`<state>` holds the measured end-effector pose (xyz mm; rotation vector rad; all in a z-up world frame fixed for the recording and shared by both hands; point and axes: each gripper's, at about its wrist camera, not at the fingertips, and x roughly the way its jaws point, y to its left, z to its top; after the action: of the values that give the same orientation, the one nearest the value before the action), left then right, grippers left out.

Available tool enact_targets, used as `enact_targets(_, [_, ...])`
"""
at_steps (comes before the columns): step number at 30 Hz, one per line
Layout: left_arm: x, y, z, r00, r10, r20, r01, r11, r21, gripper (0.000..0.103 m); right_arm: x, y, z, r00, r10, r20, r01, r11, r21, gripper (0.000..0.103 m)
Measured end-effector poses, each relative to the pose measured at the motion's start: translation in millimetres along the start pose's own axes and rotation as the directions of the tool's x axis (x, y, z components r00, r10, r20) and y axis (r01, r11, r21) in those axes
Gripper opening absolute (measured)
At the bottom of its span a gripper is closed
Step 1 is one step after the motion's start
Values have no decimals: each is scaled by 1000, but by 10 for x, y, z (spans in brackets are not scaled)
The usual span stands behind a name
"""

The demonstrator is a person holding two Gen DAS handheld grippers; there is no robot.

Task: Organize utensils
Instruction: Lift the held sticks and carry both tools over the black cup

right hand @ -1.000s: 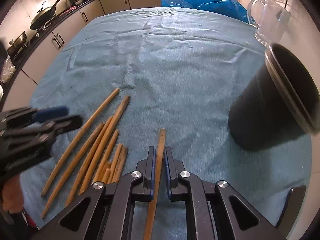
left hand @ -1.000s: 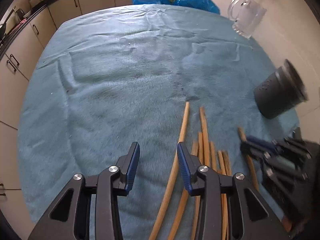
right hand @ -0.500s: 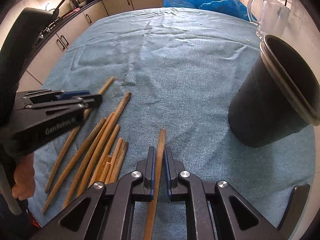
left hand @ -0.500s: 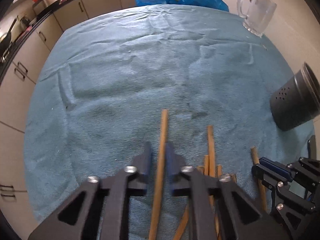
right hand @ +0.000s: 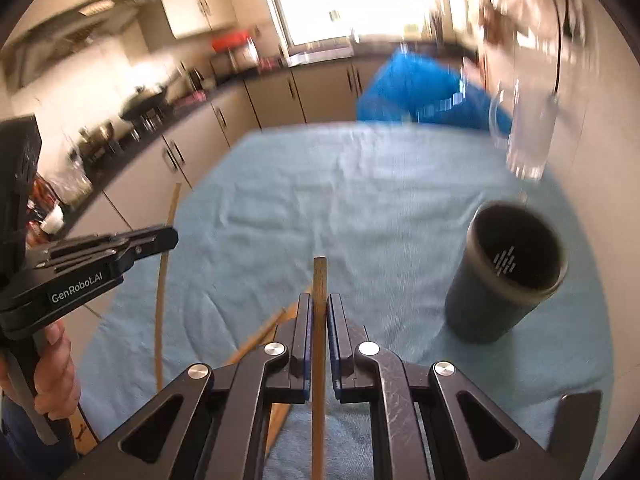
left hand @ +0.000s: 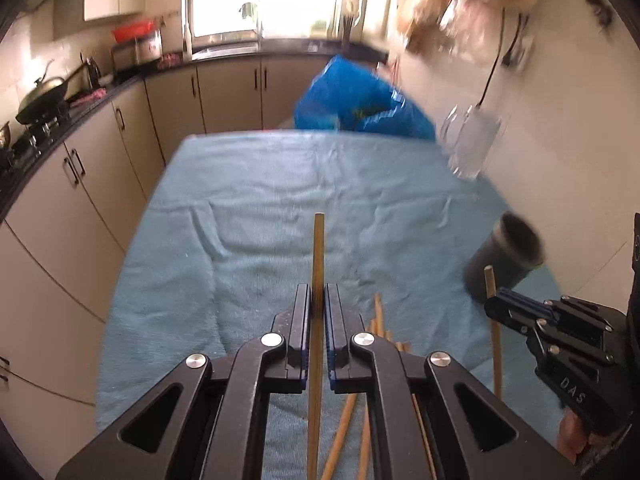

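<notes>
My left gripper (left hand: 317, 290) is shut on a long wooden chopstick (left hand: 318, 248), held up off the blue towel (left hand: 248, 208). My right gripper (right hand: 319, 300) is shut on another chopstick (right hand: 320, 280), also lifted. Each gripper shows in the other's view: the right one (left hand: 495, 304) at the right edge, the left one (right hand: 170, 238) at the left with its chopstick (right hand: 162, 280). A black cylindrical holder (right hand: 508, 280) stands upright and open-topped to the right of both grippers, also seen in the left wrist view (left hand: 506, 256). Several loose chopsticks (left hand: 377, 320) lie on the towel below.
A glass mug (left hand: 468, 148) and a blue plastic bag (left hand: 360, 104) sit at the table's far right. Kitchen cabinets (left hand: 100, 184) and a counter with a wok run along the left. A tiled wall (left hand: 560, 160) bounds the right. Hands (right hand: 56, 376) grip the handles.
The left gripper closed on a chopstick and lifted it. Both grippers rose and tilted upward, each carrying a chopstick; the black holder now appears lower and farther off.
</notes>
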<state>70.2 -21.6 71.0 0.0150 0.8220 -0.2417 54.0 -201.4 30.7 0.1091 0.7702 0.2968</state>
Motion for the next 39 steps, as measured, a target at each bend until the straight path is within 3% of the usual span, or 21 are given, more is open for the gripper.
enact_targets(7, [-366,-59,-32,997,6,79,-6,1000,-4,6,-532,50,-22,983,37,181,-37,999,-7,8])
enact_targets(12, [-494,-100,-47,995,11,104,-11,1000,2,6,-790,137,-78,962,24,273,-15,999,-37,8])
enact_targets(39, [-767,-269,22,988,-5,154,0,1000,30,6,-1117,42,-70,929,13,370,-8,1000,-15,8])
